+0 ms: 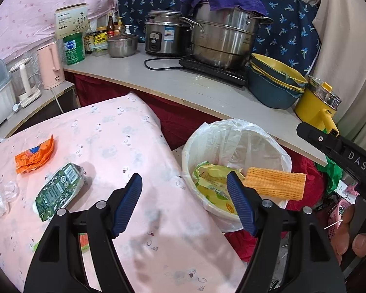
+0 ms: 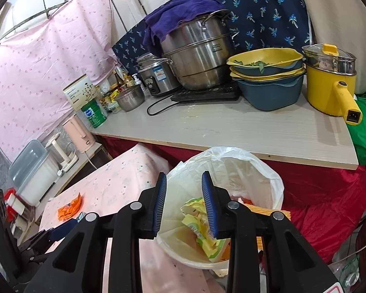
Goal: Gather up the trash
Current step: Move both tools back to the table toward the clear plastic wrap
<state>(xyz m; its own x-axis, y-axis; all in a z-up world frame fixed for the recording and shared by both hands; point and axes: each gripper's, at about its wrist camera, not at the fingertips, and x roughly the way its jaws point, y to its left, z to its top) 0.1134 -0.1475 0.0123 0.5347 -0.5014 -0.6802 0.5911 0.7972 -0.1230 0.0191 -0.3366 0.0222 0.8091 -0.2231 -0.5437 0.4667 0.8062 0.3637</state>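
A white bin (image 1: 190,156) lined with a clear bag stands beside a pink-covered table (image 1: 124,131). A yellow wrapper (image 1: 214,183) and an orange foam net (image 1: 275,183) lie in the bin. On the table lie a green packet (image 1: 58,190), an orange wrapper (image 1: 34,156) and a crumpled clear plastic piece (image 1: 2,195). My left gripper (image 1: 184,205) is open and empty over the table's right edge. My right gripper (image 2: 184,205) is open and empty above the bin (image 2: 273,183), with the yellow wrapper (image 2: 202,232) below it. The orange wrapper (image 2: 69,206) shows at left.
A grey counter (image 1: 183,83) behind holds steel pots (image 1: 222,39), a rice cooker (image 1: 163,34), stacked blue and yellow bowls (image 1: 273,83) and a yellow electric pot (image 1: 317,105). A pink kettle (image 1: 50,66) stands at left. Red cloth (image 2: 329,195) lies right of the bin.
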